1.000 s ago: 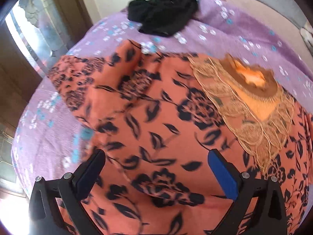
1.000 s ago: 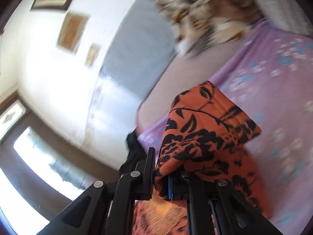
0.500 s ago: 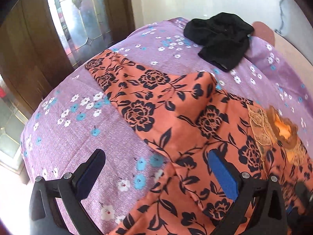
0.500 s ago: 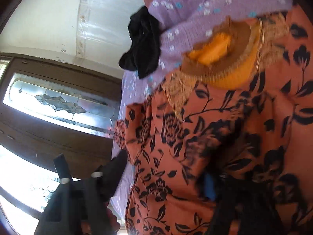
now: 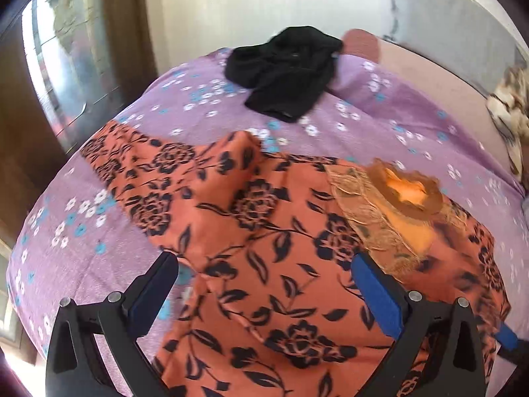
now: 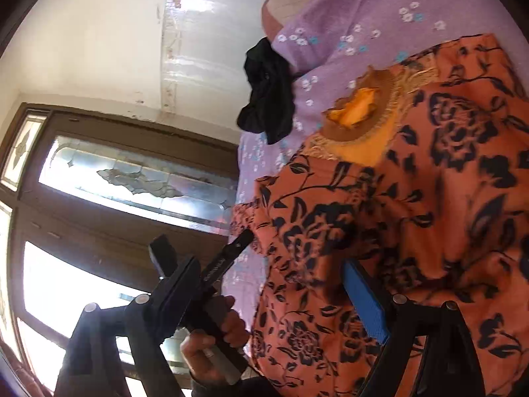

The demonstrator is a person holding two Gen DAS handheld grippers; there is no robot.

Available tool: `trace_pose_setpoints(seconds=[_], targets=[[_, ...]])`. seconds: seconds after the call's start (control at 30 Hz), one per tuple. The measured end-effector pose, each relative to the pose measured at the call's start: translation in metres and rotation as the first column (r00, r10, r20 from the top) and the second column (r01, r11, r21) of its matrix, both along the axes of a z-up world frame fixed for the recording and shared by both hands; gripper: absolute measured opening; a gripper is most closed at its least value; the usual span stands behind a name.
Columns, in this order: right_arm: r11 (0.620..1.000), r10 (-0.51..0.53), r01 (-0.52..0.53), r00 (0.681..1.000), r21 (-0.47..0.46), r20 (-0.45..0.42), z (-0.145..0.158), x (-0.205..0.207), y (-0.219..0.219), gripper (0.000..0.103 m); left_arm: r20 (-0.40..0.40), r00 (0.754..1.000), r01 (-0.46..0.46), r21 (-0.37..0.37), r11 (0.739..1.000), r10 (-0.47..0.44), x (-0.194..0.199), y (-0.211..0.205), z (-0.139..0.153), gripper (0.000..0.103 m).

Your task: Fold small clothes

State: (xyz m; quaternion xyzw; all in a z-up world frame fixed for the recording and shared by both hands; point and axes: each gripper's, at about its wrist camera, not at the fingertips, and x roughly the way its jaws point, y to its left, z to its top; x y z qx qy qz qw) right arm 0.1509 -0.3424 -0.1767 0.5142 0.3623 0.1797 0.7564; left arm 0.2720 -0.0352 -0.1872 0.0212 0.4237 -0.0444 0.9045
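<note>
Orange, thin, black-flowered cloth makes up the garment with a gold-lace neckline [image 5: 264, 248] spread on the purple floral bedsheet [image 5: 82, 248]; it looks light, limp and likely to slide, so a hem, corner or sleeve edge seems the surest hold. Left tongs [image 5: 264, 284] hang spread and empty above its lower half. Right tongs [image 6: 261, 284] are opening, one blue pad over the cloth, nothing pinched.
</note>
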Motion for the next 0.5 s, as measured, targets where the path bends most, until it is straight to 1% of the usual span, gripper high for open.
trace_pose_setpoints(seconds=[0.07,0.1,0.13,0.2,0.23,0.27,0.3,0.33,0.37,0.4,0.43,0.47,0.5], targets=[[0.999,-0.043,0.044,0.999,0.03,-0.029,-0.007,-0.002,-0.017,0.089,0.014,1.0,0.016,0.014,1.0,-0.017,-0.003,-0.011,0.0,0.103],[0.996,-0.084,0.086,0.995,0.036,-0.044,-0.01,-0.005,-0.026,0.089,0.022,0.999,0.029,0.013,1.0,-0.029,-0.006,-0.016,0.001,0.103],[0.992,-0.127,0.128,0.991,0.017,-0.051,-0.012,-0.006,-0.034,0.089,0.03,0.999,0.043,0.008,0.999,-0.044,-0.01,-0.021,0.002,0.103],[0.974,-0.219,0.215,0.973,-0.067,-0.068,-0.014,-0.009,-0.049,0.087,0.034,0.995,0.096,-0.01,0.995,-0.095,-0.018,-0.032,0.003,0.103],[0.965,-0.256,0.249,0.963,-0.087,-0.081,-0.016,-0.01,-0.055,0.083,0.026,0.991,0.133,-0.022,0.991,-0.132,-0.021,-0.039,0.003,0.103],[0.959,-0.277,0.269,0.956,-0.089,-0.094,-0.02,-0.009,-0.059,0.073,0.018,0.986,0.169,-0.039,0.985,-0.168,-0.026,-0.045,0.003,0.103],[0.957,-0.285,0.276,0.952,-0.092,-0.108,-0.026,-0.007,-0.061,0.07,0.008,0.979,0.206,-0.064,0.976,-0.206,-0.031,-0.053,0.002,0.103],[0.953,-0.291,0.275,0.948,-0.123,-0.133,-0.031,-0.004,-0.063,0.067,0.003,0.971,0.237,-0.085,0.968,-0.238,-0.036,-0.06,0.002,0.103],[0.948,-0.291,0.258,0.94,-0.184,-0.181,-0.037,0.0,-0.064,0.066,0.001,0.964,0.265,-0.093,0.96,-0.266,-0.041,-0.068,0.002,0.103],[0.948,-0.273,0.217,0.929,-0.231,-0.248,-0.048,0.009,-0.062,0.066,0.007,0.958,0.286,-0.086,0.954,-0.287,-0.046,-0.076,0.001,0.103],[0.958,-0.248,0.188,0.923,-0.217,-0.294,-0.06,0.015,-0.058,0.064,0.019,0.953,0.302,-0.07,0.951,-0.302,-0.051,-0.086,-0.001,0.103],[0.963,-0.239,0.185,0.923,-0.195,-0.302,-0.065,0.019,-0.055,0.064,0.029,0.947,0.32,-0.047,0.946,-0.319,-0.055,-0.095,-0.003,0.103],[0.96,-0.245,0.188,0.924,-0.209,-0.293,-0.062,0.021,-0.053,0.066,0.035,0.94,0.34,-0.004,0.94,-0.34,-0.058,-0.106,-0.008,0.103]])
